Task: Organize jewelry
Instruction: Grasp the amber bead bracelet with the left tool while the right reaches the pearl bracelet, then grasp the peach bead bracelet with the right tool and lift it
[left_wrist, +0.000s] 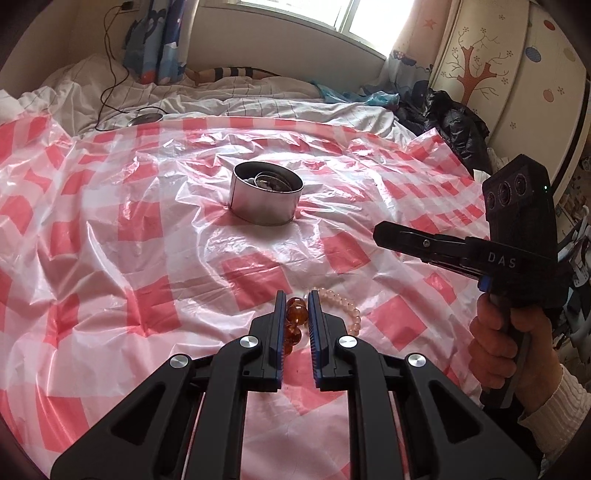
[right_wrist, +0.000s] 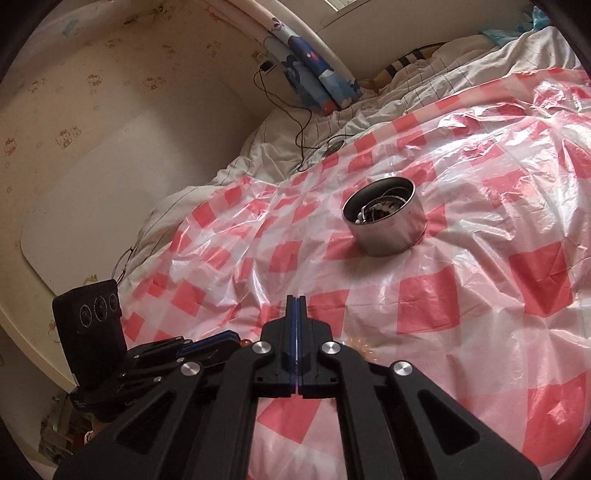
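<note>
An amber bead bracelet (left_wrist: 295, 319) sits between the fingers of my left gripper (left_wrist: 296, 297), which is closed on it, low over the red-and-white checked plastic sheet (left_wrist: 147, 229). A pale pink bead bracelet (left_wrist: 345, 304) lies on the sheet just right of it. A round metal tin (left_wrist: 266, 197) holding several pieces of jewelry stands further ahead; it also shows in the right wrist view (right_wrist: 386, 221). My right gripper (right_wrist: 296, 299) is shut and empty, and in the left wrist view (left_wrist: 380, 232) it hovers to the right above the sheet.
The sheet covers a bed with white bedding (left_wrist: 258, 96). A black cable (left_wrist: 110, 74) runs to a small disc (left_wrist: 146, 118) at the back left. Dark bags (left_wrist: 454, 118) lie at the back right by a cabinet (left_wrist: 517, 74).
</note>
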